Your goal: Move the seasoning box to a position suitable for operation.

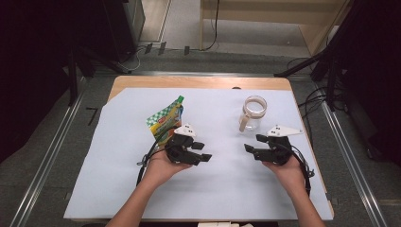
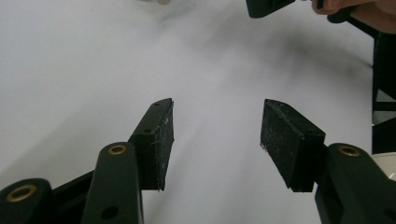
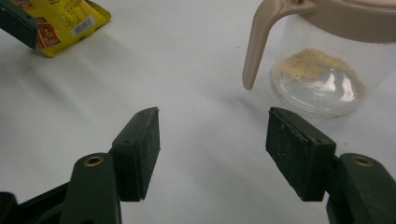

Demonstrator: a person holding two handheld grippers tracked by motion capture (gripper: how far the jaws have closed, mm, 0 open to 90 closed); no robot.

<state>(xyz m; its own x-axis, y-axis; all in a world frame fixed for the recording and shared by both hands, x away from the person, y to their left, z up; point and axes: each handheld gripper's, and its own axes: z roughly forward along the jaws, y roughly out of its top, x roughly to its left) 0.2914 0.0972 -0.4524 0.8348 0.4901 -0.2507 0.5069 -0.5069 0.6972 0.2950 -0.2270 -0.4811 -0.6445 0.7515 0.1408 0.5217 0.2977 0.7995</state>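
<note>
Both my tongs hover low over the white sheet (image 1: 118, 156), empty-handed, with the work's two things lying beyond their tips. My left gripper (image 1: 201, 152) stands with its jaws well apart and nothing between the pads (image 2: 159, 140); in the left gripper view there is bare sheet ahead of them. My right gripper (image 1: 253, 144) is likewise spread wide and holds nothing, as the right gripper view shows, its fingertips (image 3: 299, 154) clear of everything.

The yellow-and-green pouch (image 1: 165, 120) lies flat just behind and to the outer side of my left tongs, near but apart from them. The clear jug (image 1: 254, 113), with its beige rim and handle (image 3: 261, 42), stands upright just ahead of my right tongs, a little powder (image 3: 313, 65) already lying on its bottom; the handle hangs on the side facing my right jaws.

I judge this to be the pause before a pick-up: neither thing is gripped yet, and the powder suggests the pouch and jug belong together in a pouring job. The next move, as I read it, calls for my left tongs to swing back toward the pouch and close on its edge, while my right tongs reach forward to steady the jug by handle or wall.
</note>
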